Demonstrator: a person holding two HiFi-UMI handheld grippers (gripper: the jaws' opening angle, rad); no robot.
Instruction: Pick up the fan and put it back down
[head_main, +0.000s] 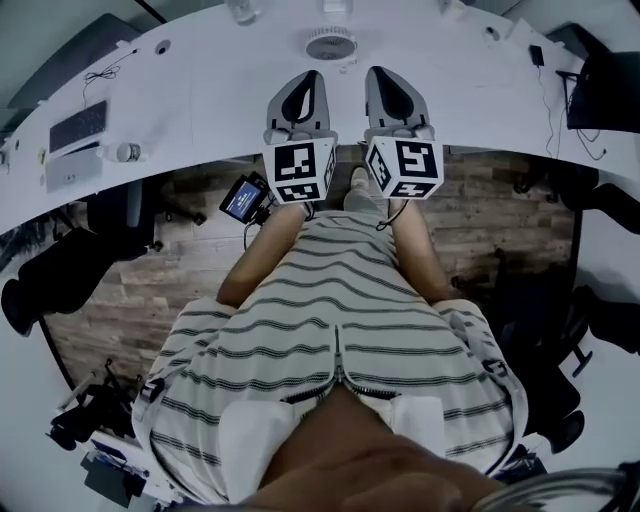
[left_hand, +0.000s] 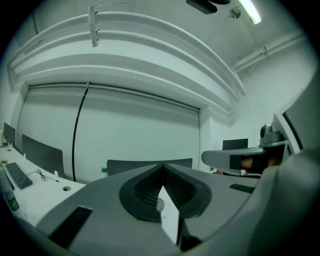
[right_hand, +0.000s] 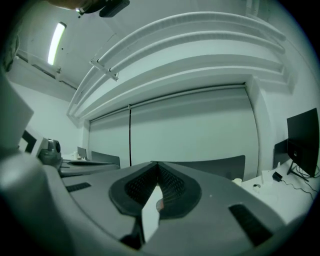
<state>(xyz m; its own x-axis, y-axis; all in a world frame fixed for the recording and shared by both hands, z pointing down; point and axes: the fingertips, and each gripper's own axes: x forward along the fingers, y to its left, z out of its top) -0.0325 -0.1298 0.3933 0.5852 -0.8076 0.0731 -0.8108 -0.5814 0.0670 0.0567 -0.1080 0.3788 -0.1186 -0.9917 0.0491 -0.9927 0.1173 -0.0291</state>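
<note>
**Fan untouched, both grippers closed**

A keyboard (head_main: 78, 125) lies at the far left of the white desk (head_main: 200, 80). The left gripper (head_main: 309, 76) points level over the desk's near edge. Its fingers are pressed together at the tips and pinch nothing. The fan (head_main: 330, 45) sits on the desk just ahead, between the lines of the two grippers and apart from both. The right gripper (head_main: 381, 72) is beside the left one, its fingers also pressed together and empty.

The main risk is probably a shove. Fingers that reach the fan while closed would push or tip it instead of taking it, so one pair has to spread first. With the grippers so close together, they could also knock each other, or both could crowd the fan from either side.

The desk is smooth, curved and mostly bare, so a nudged fan would likely slide. A dark monitor (head_main: 605, 90) stands at its right end. Below the desk is a wood floor (head_main: 480, 210), and the gripper views show a plain pale wall beyond.
</note>
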